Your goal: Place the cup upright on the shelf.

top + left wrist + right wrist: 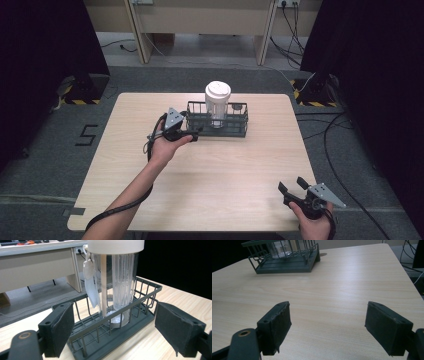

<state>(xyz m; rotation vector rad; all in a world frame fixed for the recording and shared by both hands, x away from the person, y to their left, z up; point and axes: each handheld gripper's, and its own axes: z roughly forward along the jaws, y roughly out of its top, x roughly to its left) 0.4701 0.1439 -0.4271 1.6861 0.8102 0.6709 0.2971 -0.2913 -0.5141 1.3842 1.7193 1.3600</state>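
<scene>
A dark grey wire basket [239,120] stands at the back middle of the wooden table. A clear plastic tumbler with a white lid [217,102] stands upright inside it. In the left gripper view the tumbler [117,282] rises just beyond the basket's near wall [100,327]. My left gripper [192,134] is open at the basket's left end, its jaws spread wide with nothing between them. My right gripper [292,185] is open near the table's front right corner, low over bare wood. The right gripper view shows the basket [284,260] far off.
The table [210,170] is pale wood with bare room across its middle and front. Beyond it are a beige desk [200,20], floor cables [340,130] on the right and black curtains [380,60] on both sides.
</scene>
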